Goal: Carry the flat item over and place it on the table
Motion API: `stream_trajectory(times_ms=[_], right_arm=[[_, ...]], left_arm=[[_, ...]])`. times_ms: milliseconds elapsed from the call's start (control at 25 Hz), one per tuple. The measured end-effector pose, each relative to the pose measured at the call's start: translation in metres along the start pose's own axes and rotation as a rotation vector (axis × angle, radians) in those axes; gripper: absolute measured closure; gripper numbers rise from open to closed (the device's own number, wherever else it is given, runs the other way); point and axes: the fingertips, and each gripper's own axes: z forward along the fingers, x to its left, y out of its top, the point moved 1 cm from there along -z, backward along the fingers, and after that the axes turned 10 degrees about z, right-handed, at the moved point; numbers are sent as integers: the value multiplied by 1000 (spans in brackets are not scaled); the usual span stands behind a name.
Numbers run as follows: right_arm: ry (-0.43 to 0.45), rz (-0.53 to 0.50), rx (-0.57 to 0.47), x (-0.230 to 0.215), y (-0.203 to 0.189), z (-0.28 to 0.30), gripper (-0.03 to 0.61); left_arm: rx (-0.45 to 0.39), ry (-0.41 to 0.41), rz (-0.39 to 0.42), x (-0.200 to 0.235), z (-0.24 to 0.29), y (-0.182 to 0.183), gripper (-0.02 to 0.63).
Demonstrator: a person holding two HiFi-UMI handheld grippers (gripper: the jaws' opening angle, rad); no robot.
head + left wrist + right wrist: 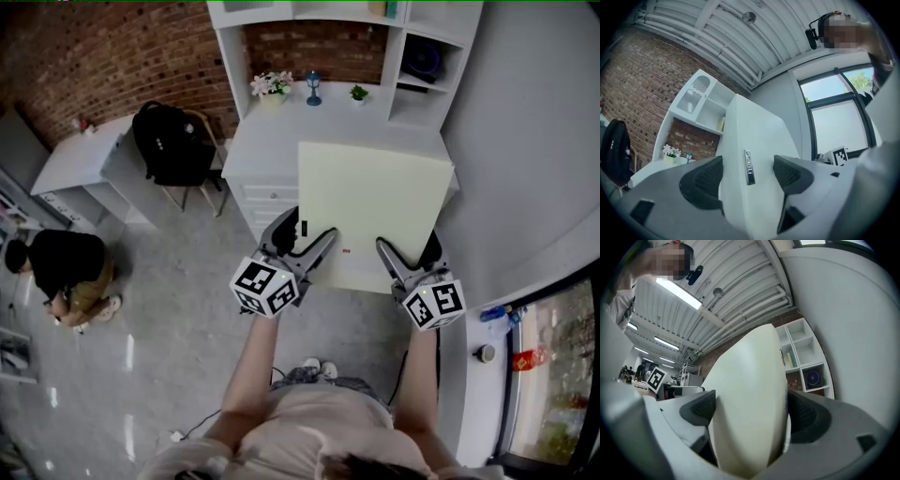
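flat item (370,211), pale board: near edge clamped in fingers of left gripper (305,239) and right gripper (410,251), rest reaching ahead of fingers over white tabletop (267,141); best kept level, lowered evenly, both released together

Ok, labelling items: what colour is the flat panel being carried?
Pale cream panel, clearest in the head view.

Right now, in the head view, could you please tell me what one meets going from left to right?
Crouching person → black backpack → left gripper → right gripper → window. The cream panel, gripped by both, spans them, so it is left out.
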Motion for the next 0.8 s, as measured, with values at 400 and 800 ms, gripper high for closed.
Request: stream_trajectory(times_ms=[400, 800], right_arm=[[-3, 2, 19, 5, -11, 19, 83], [-23, 22, 26, -5, -24, 36, 83]], left_arm=[[18, -16, -22, 22, 1, -9, 281], [31, -27, -30, 40, 12, -22, 281]])
